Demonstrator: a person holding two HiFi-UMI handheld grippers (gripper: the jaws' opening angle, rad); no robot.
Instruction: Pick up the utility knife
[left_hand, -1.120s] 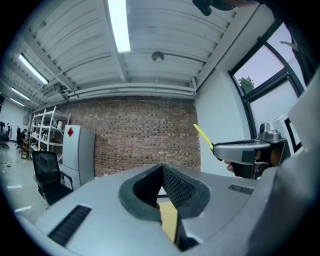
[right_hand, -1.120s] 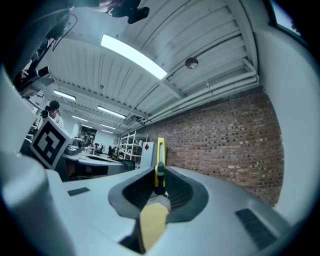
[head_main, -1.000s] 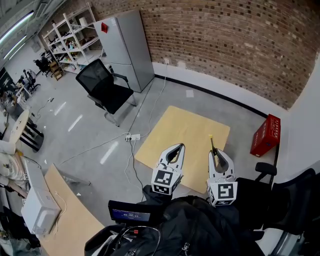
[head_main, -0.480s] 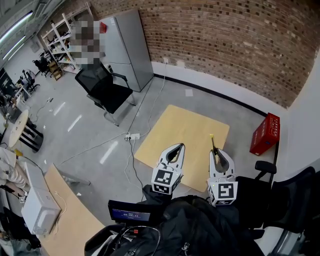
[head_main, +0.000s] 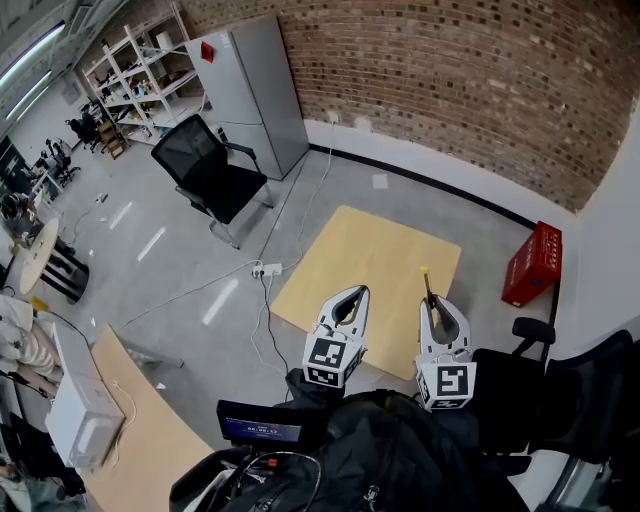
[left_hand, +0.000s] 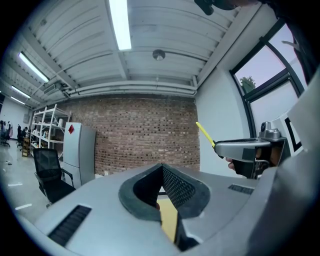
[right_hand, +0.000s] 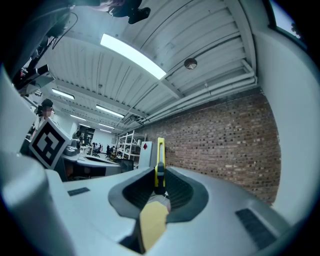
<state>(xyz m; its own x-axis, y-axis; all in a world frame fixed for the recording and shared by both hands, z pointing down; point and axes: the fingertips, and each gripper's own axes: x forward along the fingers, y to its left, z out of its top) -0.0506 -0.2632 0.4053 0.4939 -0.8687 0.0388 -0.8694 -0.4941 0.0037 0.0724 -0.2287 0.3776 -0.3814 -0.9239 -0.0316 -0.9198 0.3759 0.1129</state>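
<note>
Yellow utility knife (right_hand: 159, 162) sits clamped between my right gripper's (head_main: 432, 302) fingers, its end poking out past their tips. My left gripper's (head_main: 358, 293) fingers are pressed together with nothing in them. Neither has shifted over the last second. Beneath both lies the wooden surface (head_main: 360, 250), with open floor (head_main: 200, 260) beyond every edge.

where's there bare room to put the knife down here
The square wooden surface beneath the knife is bare edge to edge. The grey floor between it and the brick wall is free too. Crowded: power strip and cables by its left corner, red crate on its right.
</note>
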